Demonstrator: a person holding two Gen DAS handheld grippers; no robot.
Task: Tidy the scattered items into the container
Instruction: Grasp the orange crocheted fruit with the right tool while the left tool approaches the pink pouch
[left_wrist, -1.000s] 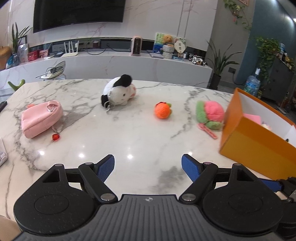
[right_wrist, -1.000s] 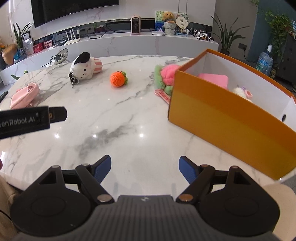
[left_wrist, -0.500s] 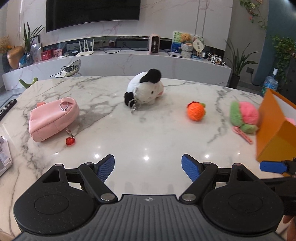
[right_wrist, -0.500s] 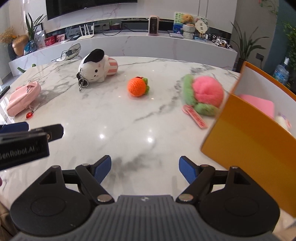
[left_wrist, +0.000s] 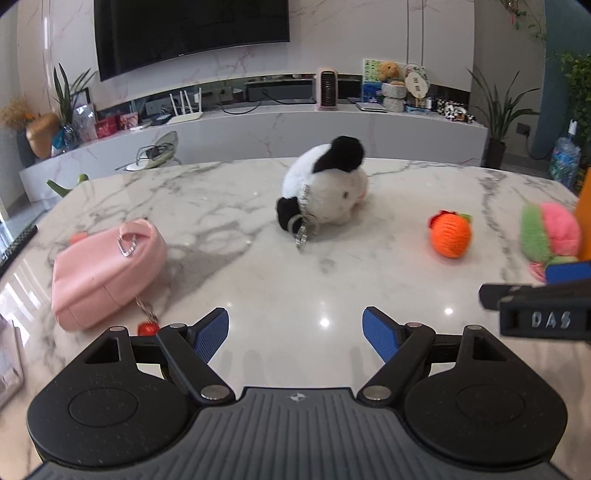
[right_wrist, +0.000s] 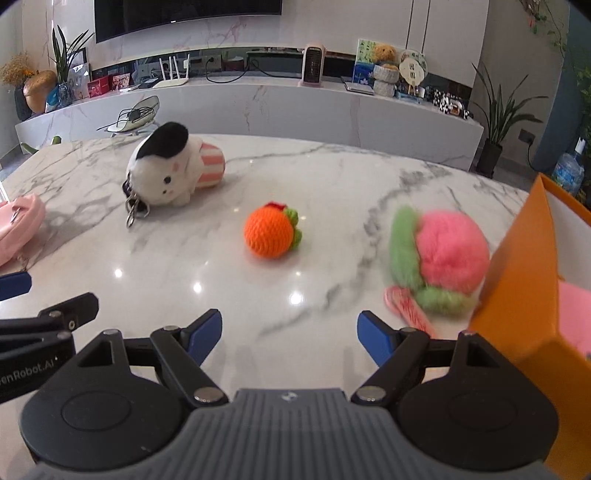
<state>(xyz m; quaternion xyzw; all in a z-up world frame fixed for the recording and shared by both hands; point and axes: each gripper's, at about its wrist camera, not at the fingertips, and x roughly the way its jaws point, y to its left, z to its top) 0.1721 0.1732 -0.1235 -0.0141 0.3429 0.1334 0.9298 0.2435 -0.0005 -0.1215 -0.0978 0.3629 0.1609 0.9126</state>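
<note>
On the white marble table (right_wrist: 332, 177) lie four soft toys in a loose row. At the far left is a pink pouch (left_wrist: 105, 271) with a little red charm (left_wrist: 147, 328) on a chain. Next comes a white and black plush animal (right_wrist: 166, 171) lying on its side, with a metal key ring (right_wrist: 133, 212) hanging from it. An orange knitted ball (right_wrist: 269, 233) with green leaves sits well apart from the plush, in the middle. A fluffy pink and green peach toy (right_wrist: 443, 258) lies just beside the orange box (right_wrist: 517, 295), and its pink strap (right_wrist: 406, 308) rests on the table in front of it. Something pink already lies inside the box. The left gripper (left_wrist: 295, 332) hangs over the table with its blue fingers (left_wrist: 214, 330) spread wide, and it holds nothing. The right gripper (right_wrist: 289, 334) is also wide open and empty, with its blue fingers (right_wrist: 373, 336) near the pink strap but not touching it.
</note>
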